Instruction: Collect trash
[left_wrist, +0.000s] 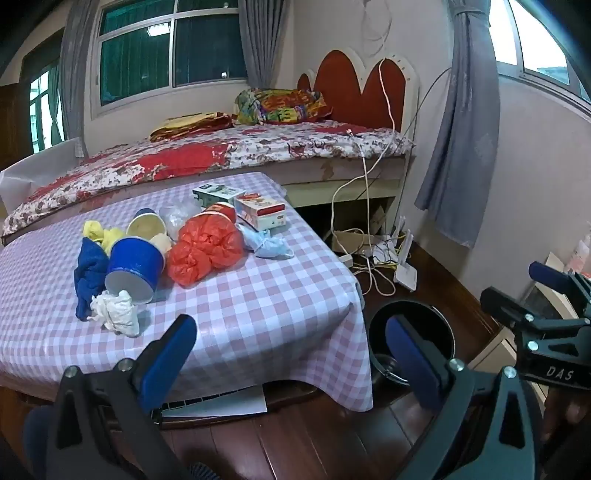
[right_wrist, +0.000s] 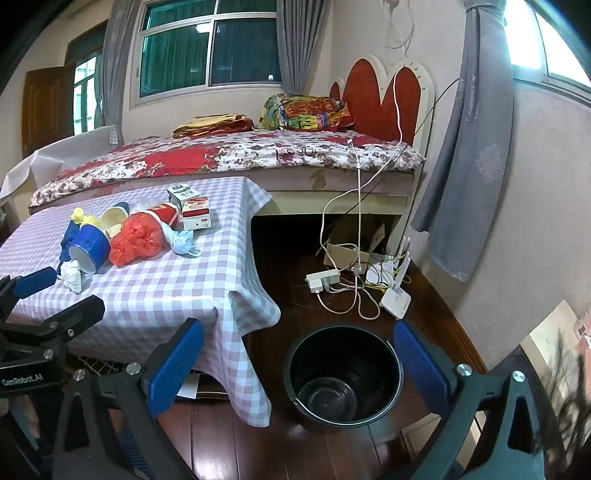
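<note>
left gripper: jaws wide apart, holding nothing, hovering off the table's near edge.
right gripper: also wide open and empty, hanging over the bucket, off the table's near right corner.
table: pink-check cloth; trash bunched toward the left-middle, well back from the near edge.
trash: white tissue wad is nearest, lying against the mouth of the blue cup, which is tipped on its side, mouth toward the near edge. Blue cloth is to its left, yellow wad behind, red bag to the right, light-blue mask further right, two small boxes toward the far edge.
key relation: tissue lies ahead and left of the left gripper, so the left arm looks nearer (right one sits on the bucket side).
axis: cup's long axis runs roughly near-to-far, tilted slightly left.
look: tissue crumpled, soft, will crush; bag puffy, knotted.
bucket: black, on the floor, empty as far as visible.
progress: nothing collected yet, my read.
</note>
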